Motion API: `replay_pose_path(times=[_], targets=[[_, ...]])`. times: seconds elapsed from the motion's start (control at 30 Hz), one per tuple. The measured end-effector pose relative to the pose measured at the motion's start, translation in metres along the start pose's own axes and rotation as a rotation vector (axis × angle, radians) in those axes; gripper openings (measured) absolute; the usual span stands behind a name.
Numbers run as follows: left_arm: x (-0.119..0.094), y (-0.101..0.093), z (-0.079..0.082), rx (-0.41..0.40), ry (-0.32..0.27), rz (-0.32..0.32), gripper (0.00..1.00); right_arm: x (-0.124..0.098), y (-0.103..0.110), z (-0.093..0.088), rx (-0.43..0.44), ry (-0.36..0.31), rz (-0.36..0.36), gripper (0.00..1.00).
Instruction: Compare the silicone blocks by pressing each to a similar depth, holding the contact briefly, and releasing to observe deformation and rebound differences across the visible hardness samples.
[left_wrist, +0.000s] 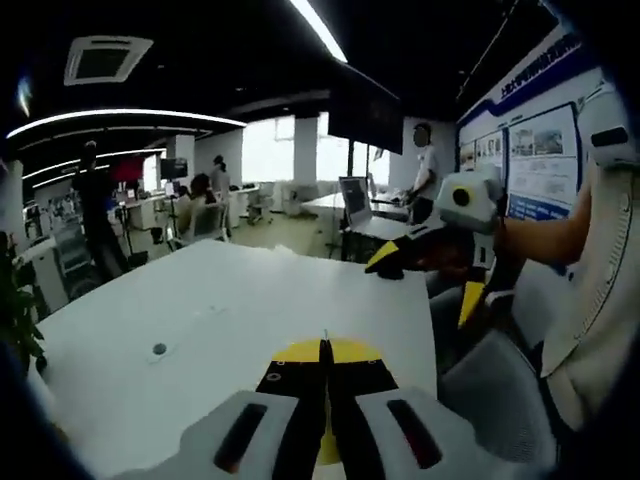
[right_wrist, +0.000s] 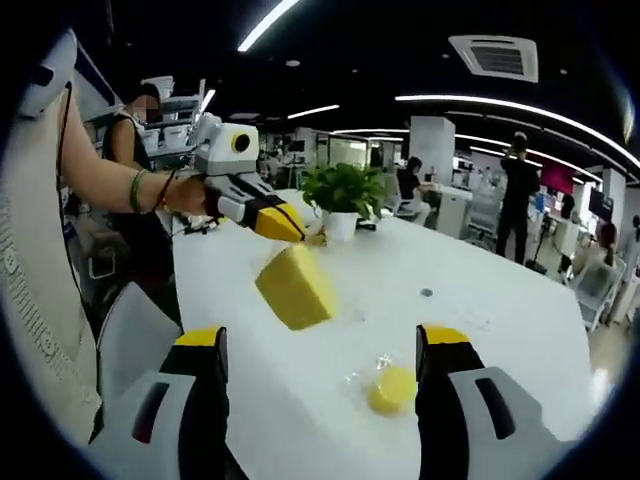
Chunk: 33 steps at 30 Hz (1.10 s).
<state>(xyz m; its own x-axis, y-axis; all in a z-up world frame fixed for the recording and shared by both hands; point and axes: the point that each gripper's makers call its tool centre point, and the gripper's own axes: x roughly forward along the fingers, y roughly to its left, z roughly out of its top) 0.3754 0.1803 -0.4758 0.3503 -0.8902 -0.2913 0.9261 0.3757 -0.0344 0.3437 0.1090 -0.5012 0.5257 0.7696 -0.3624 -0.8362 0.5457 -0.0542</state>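
**Two yellow silicone pieces, one gripped, one on the tabletop**

Two yellow silicone samples show in the right gripper view. The larger, a square yellow block (right_wrist: 295, 287), hangs tilted above the white tabletop (right_wrist: 500, 310), pinched at its upper corner by the left tongs (right_wrist: 288, 228), which reach in from the left in a person's hand (right_wrist: 185, 195). The smaller, a round yellow piece (right_wrist: 392, 389), lies on the tabletop on a clear film, between the jaws of the right tongs (right_wrist: 322, 345), which stand wide open and touch neither sample.

In the left gripper view the left tongs (left_wrist: 325, 352) have their jaws pressed together over a yellow surface, the block (left_wrist: 345, 350), seen just past the tips. The right tongs (left_wrist: 385, 262) hover at the tabletop's (left_wrist: 200, 320) far right edge.

One potted plant (right_wrist: 343, 198) stands on the tabletop behind the block. One small dark dot (left_wrist: 159, 349) marks the tabletop. Several people stand or sit in the office beyond.
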Motion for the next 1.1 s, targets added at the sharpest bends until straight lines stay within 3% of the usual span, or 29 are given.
replay_pose_path(times=[0.17,0.33,0.67,1.1], targets=[[0.003,0.001,0.000,0.017,0.006,-0.021,0.00,0.026,0.000,0.003,-0.050,0.030,0.068,0.71],[0.005,-0.002,0.002,-0.006,-0.005,-0.067,0.00,0.048,0.004,0.002,-0.051,0.064,0.148,0.71],[0.005,-0.004,0.005,0.040,-0.003,-0.134,0.00,0.093,0.013,-0.003,-0.069,0.121,0.276,0.67],[-0.001,-0.016,0.011,0.064,-0.007,-0.202,0.00,0.117,0.038,-0.006,-0.098,0.131,0.411,0.53]])
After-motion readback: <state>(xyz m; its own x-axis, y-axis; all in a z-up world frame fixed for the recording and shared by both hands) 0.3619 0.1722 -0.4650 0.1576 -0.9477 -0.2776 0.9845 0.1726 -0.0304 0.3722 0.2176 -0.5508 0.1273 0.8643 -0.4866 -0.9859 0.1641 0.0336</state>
